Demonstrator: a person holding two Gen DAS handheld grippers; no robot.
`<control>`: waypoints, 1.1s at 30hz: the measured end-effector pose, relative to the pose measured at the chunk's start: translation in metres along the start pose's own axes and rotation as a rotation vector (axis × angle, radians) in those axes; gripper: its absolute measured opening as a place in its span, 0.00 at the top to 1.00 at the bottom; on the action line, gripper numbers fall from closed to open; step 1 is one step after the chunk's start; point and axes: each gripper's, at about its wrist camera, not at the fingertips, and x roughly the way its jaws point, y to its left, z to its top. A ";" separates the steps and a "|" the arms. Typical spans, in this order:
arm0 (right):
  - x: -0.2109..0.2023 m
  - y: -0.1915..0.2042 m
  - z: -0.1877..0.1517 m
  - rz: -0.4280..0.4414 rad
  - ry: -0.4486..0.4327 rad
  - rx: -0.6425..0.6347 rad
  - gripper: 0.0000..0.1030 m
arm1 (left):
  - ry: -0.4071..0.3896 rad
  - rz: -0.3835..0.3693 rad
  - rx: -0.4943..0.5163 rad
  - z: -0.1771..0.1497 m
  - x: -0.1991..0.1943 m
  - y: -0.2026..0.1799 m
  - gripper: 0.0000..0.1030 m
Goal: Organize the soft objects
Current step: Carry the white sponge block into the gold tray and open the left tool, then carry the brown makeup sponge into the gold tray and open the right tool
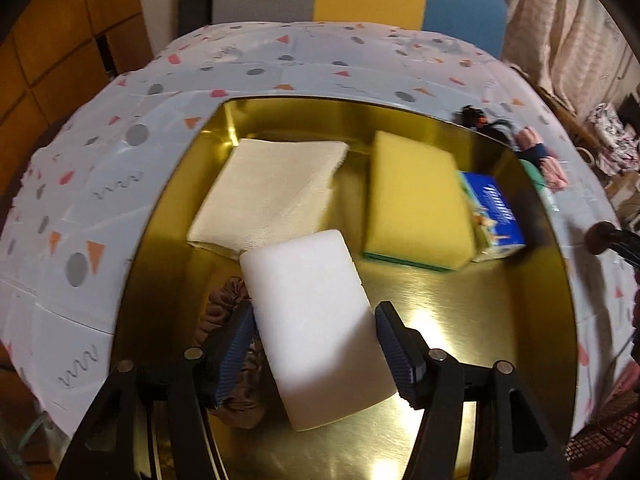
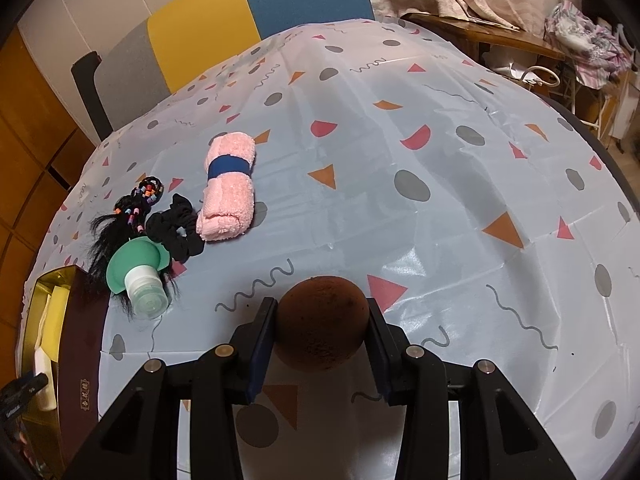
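A: Left tongs [image 1: 316, 344] stand wide around the white rectangular foam block [image 1: 316, 328], inside the gold-lined box [image 1: 460, 300].
B: We lift clear; right tongs [image 2: 322, 322] grip the brown foam ball [image 2: 322, 322].

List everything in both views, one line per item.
shiny gold metal tray: one, gold, on the table
folded cream cloth: one, cream, tray's far left
yellow sponge with green backing: one, tray's far right
blue printed packet: one, blue, beside the yellow sponge
brown fabric scrunchie: one, brown, tray, partly under the white block
white foam block: one, white, tray, between the left claw's fingers
rolled pink towel with blue band: one, on the tablecloth
black scrunchie: one, beside the towel
black beaded hairpiece: one, near the tray
green squeeze bottle: one, white cap, lying on the hairpiece
patterned tablecloth: one, pale grey
brown foam ball: one, in the right claw
left claw: black, open
right claw: black, shut
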 end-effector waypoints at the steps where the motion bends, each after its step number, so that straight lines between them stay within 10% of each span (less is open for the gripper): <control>1: 0.000 0.000 0.000 -0.001 0.000 0.000 0.58 | -0.003 -0.001 0.000 0.000 -0.001 0.000 0.37; 16: -0.011 0.004 -0.002 0.039 -0.045 0.005 0.58 | -0.189 -0.161 -0.059 -0.030 -0.047 -0.015 0.32; 33: -0.061 0.102 -0.050 0.278 -0.083 -0.159 0.58 | -0.260 -0.292 -0.068 -0.050 -0.065 -0.013 0.32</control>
